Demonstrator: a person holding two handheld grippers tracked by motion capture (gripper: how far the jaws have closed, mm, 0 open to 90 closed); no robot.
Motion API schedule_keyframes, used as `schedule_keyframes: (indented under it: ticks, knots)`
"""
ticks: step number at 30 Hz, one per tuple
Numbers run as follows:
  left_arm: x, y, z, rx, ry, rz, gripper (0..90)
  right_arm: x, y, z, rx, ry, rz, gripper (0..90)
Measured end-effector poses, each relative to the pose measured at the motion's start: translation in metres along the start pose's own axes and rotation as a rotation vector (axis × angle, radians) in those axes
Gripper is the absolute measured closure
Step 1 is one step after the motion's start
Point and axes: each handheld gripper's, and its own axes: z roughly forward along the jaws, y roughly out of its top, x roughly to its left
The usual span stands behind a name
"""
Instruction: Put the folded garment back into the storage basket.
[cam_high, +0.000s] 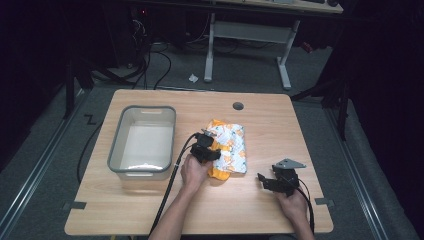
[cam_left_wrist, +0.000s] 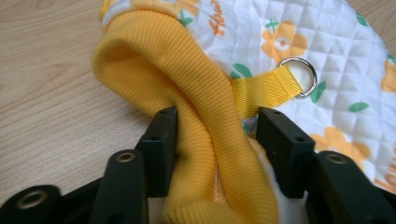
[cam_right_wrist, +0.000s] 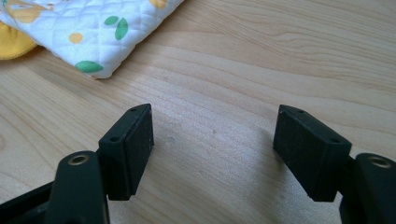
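A white quilted cloth piece (cam_high: 234, 142) printed with orange flowers lies at the table's middle. It has a yellow ribbed cuff (cam_left_wrist: 187, 79) and a yellow strap with a metal ring (cam_left_wrist: 301, 74). My left gripper (cam_high: 205, 146) rests on the cloth's left edge. In the left gripper view, the left gripper (cam_left_wrist: 217, 116) has its jaws on either side of the cuff: the left pad touches it and the right pad stands a little off. My right gripper (cam_high: 266, 181) sits near the front right. In the right gripper view, the right gripper (cam_right_wrist: 215, 116) is open over bare wood, and the cloth's corner (cam_right_wrist: 93, 32) lies farther off.
A grey plastic bin (cam_high: 116, 142) with nothing in it stands on the left half of the wooden table (cam_high: 280, 125). A round cable hole (cam_high: 238, 106) is near the far edge. Black cables trail from both grippers toward the front edge.
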Motion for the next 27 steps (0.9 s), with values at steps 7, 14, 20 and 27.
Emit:
schedule_keyframes:
  ticks: [7,14,20,27]
  knots:
    - [0.000,0.000,0.000,0.003,-0.030,-0.012,65.4,0.000,0.000,0.000,0.000,0.000,0.000,29.1]
    - [-0.005,0.000,-0.002,-0.005,-0.013,0.014,73.6,0.000,0.000,0.000,0.000,0.000,0.000,29.1]
    - [-0.006,0.002,-0.007,-0.025,-0.017,0.017,74.8,0.000,0.000,0.000,0.000,0.000,0.000,29.1]
    - [-0.011,0.005,-0.018,-0.065,-0.026,0.026,75.2,0.000,0.000,0.000,0.000,0.000,0.000,29.1]
